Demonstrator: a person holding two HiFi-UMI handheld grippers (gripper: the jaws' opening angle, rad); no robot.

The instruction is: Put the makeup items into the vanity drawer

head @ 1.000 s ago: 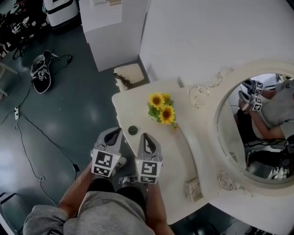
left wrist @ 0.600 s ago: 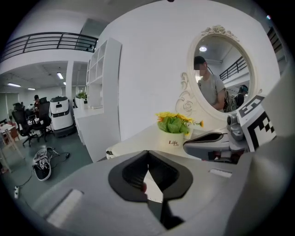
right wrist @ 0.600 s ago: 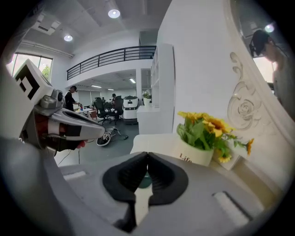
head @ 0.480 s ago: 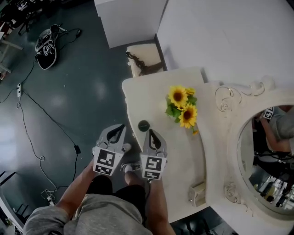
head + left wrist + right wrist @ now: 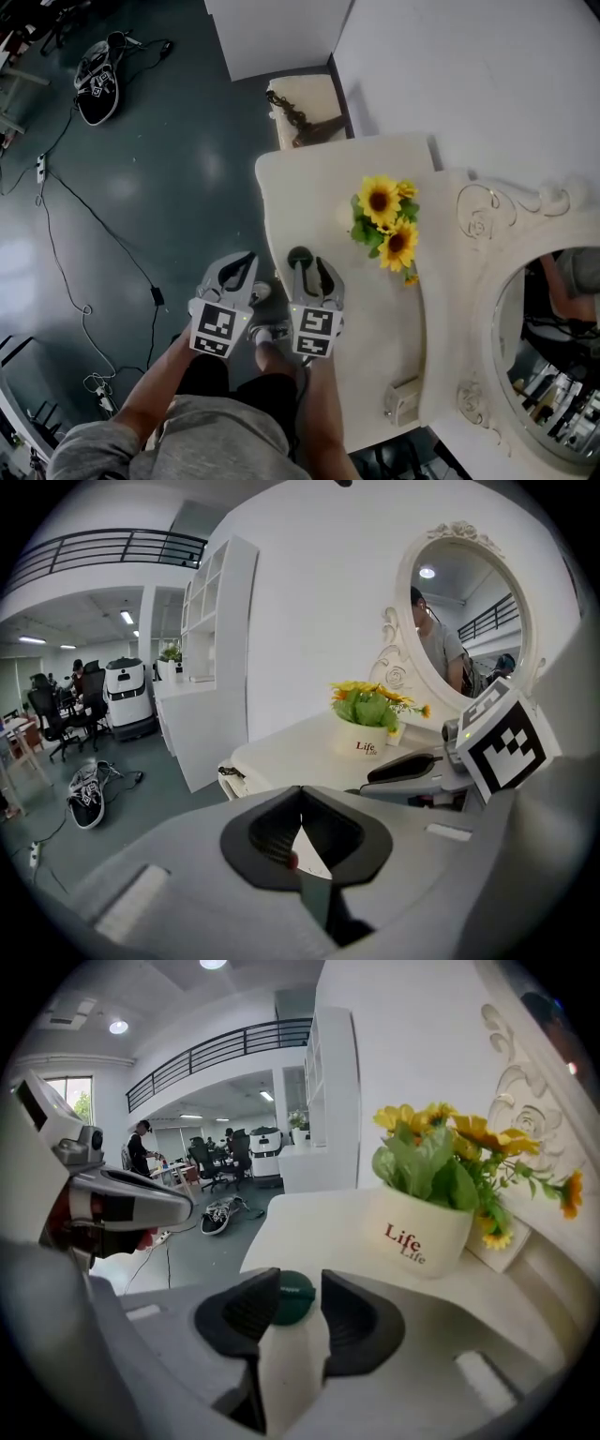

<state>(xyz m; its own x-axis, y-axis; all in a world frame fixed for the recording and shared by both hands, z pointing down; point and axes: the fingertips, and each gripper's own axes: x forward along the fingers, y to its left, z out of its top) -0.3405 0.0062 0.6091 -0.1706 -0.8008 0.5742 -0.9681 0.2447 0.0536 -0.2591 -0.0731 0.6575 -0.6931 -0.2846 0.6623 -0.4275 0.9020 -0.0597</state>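
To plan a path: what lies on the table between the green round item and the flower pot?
Nothing: only bare tabletop separates the green round item and the flower pot, shown in the right gripper view.

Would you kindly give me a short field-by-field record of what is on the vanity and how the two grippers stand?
surface: cream vanity table
on it: round dark green item near the table's edge; sunflower pot farther in
left gripper: jaws together, nothing held, beside the table over the floor
right gripper: jaws have just been opening and stand either side of that item, not pressing it
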